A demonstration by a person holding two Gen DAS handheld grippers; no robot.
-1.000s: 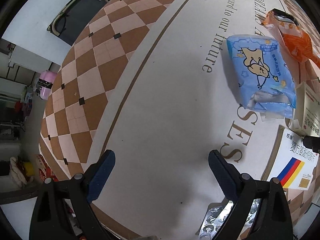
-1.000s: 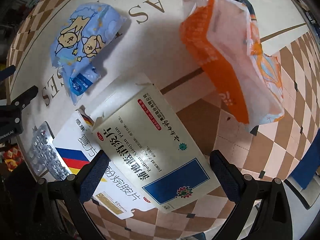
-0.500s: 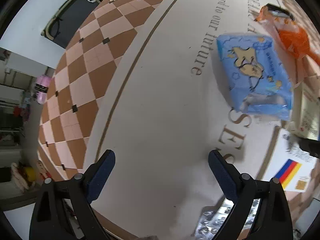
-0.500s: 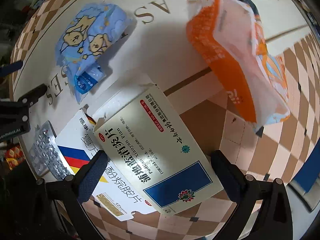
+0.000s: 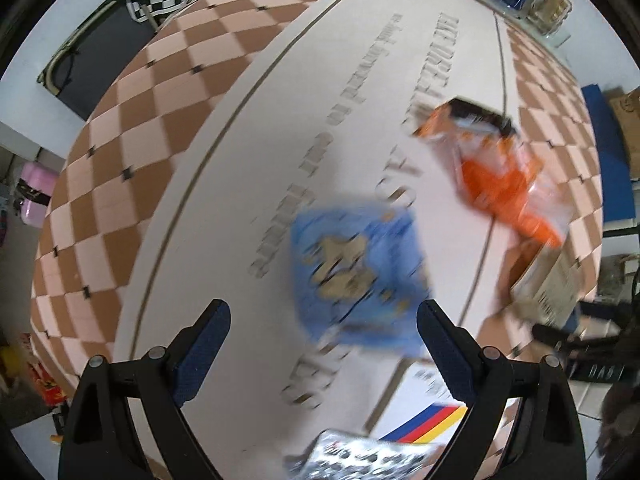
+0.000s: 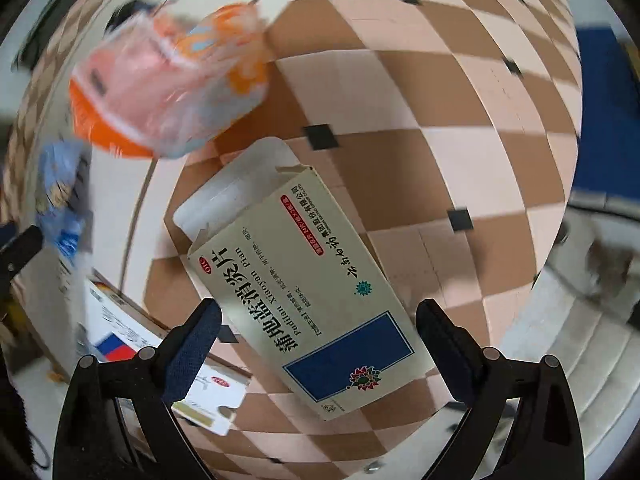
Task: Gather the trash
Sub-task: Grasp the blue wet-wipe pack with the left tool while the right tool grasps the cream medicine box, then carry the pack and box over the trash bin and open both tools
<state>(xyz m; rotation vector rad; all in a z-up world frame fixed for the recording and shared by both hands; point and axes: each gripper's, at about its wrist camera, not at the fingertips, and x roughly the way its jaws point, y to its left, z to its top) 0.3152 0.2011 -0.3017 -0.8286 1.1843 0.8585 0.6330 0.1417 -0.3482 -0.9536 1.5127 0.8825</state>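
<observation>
Motion blur smears the blue wrapper (image 5: pixel 356 276) and orange bag (image 5: pixel 496 168); the blister pack (image 5: pixel 360 458) is cropped by the frame's bottom edge.

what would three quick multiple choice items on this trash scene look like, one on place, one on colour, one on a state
1. What lies between the right gripper's fingers?
A. medicine box
B. blue packet
C. blister sheet

2. The crumpled wrapper beyond the medicine box is mostly:
A. green
B. orange
C. black

3. The left gripper is:
A. shut on the blue packet
B. open
C. shut, holding nothing

Answers: 1 A, the box sits between both pads. 2 B, orange with pale plastic. 3 B, fingers spread wide, the blue packet lying just ahead, ungripped.
</observation>
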